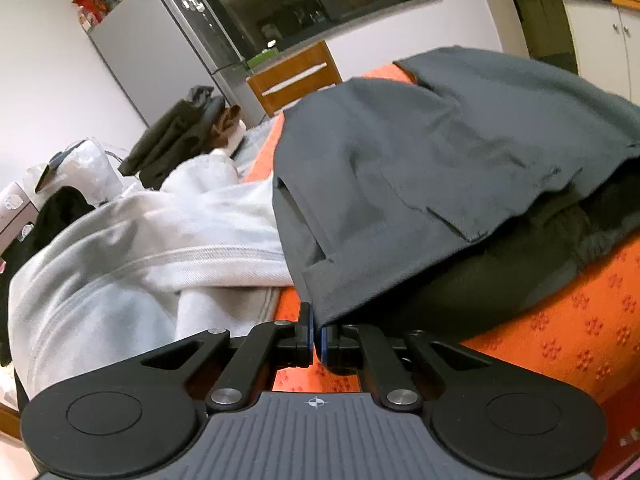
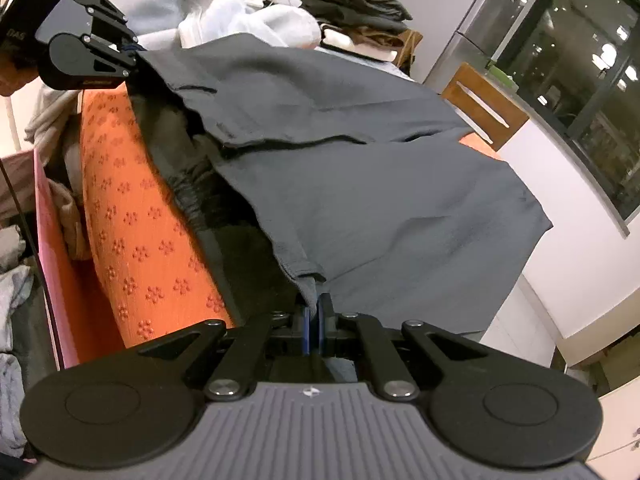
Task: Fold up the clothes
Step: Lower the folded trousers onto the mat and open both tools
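both tools [image 1: 316,334] [image 2: 315,320] clamped on grey garment [image 1: 420,168]

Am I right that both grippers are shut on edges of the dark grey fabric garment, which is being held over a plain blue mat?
Not quite: the mat is orange with an embossed flower pattern, not plain blue, as the right wrist view shows. The rest holds: the left gripper and the right gripper are each shut on an edge of the dark grey fabric garment.
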The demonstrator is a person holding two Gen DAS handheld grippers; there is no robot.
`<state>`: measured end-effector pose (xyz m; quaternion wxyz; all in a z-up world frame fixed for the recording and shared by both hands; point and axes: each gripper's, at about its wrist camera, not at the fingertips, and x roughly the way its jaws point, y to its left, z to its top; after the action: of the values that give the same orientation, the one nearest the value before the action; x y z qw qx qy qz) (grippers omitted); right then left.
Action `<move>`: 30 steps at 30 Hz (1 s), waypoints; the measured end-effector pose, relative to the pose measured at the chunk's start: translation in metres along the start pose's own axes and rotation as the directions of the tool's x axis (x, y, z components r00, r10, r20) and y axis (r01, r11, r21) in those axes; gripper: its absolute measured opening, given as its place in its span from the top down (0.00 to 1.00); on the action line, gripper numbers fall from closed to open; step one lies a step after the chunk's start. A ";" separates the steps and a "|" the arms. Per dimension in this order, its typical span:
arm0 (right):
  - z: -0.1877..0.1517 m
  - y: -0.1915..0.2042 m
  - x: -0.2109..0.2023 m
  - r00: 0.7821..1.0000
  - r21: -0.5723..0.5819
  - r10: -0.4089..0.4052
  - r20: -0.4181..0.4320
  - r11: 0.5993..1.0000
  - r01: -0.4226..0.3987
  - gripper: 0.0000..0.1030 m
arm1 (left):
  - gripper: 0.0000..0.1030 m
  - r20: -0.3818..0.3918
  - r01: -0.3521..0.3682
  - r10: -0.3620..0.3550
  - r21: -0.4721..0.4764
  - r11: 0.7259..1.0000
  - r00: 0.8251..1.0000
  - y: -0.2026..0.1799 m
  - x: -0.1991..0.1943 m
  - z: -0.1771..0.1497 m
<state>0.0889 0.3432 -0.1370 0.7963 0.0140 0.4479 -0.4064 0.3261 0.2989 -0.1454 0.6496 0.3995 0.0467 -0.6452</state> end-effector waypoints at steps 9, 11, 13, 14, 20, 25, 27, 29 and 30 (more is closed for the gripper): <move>-0.001 -0.007 -0.011 0.997 0.028 0.067 0.025 0.997 -0.068 0.75 | 0.86 -0.023 -0.004 0.004 -0.019 1.000 1.000 -0.002 -0.012 0.000; 0.001 -0.017 -0.023 0.992 0.067 0.117 0.041 0.991 -0.119 0.75 | 0.77 -0.029 0.003 -0.005 -0.053 0.999 1.000 0.002 -0.023 0.001; 0.002 -0.030 -0.039 0.982 0.129 0.176 0.066 0.975 -0.183 0.75 | 0.68 -0.039 0.015 -0.019 -0.088 0.996 0.999 0.005 -0.035 0.001; 0.002 -0.036 -0.047 0.979 0.148 0.189 0.077 0.969 -0.199 0.75 | 0.64 -0.047 0.022 -0.027 -0.100 0.995 0.999 0.006 -0.043 0.002; -0.003 -0.076 -0.078 0.972 0.218 0.217 0.090 0.948 -0.231 0.74 | 0.54 -0.062 0.020 -0.036 -0.236 0.972 0.997 -0.001 -0.086 0.013; -0.011 -0.121 -0.082 0.973 0.250 0.216 0.085 0.940 -0.231 0.74 | 0.48 -0.061 0.035 -0.055 -0.297 0.954 0.997 -0.030 -0.102 0.036; -0.015 -0.143 -0.080 0.971 0.257 0.221 0.090 0.937 -0.237 0.74 | 0.46 -0.064 0.032 -0.055 -0.313 0.949 0.996 -0.044 -0.104 0.046; -0.020 -0.164 -0.077 0.969 0.259 0.227 0.095 0.934 -0.245 0.73 | 0.45 -0.071 0.025 -0.052 -0.340 0.940 0.996 -0.058 -0.103 0.059; -0.023 -0.178 -0.074 0.968 0.257 0.232 0.098 0.933 -0.250 0.72 | 0.45 -0.074 0.020 -0.050 -0.358 0.934 0.996 -0.064 -0.103 0.066</move>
<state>-0.0646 0.2801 -0.0365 0.8452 0.1628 0.3571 -0.3628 0.2228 0.3528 -0.0709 0.6973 0.3003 0.1967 -0.6204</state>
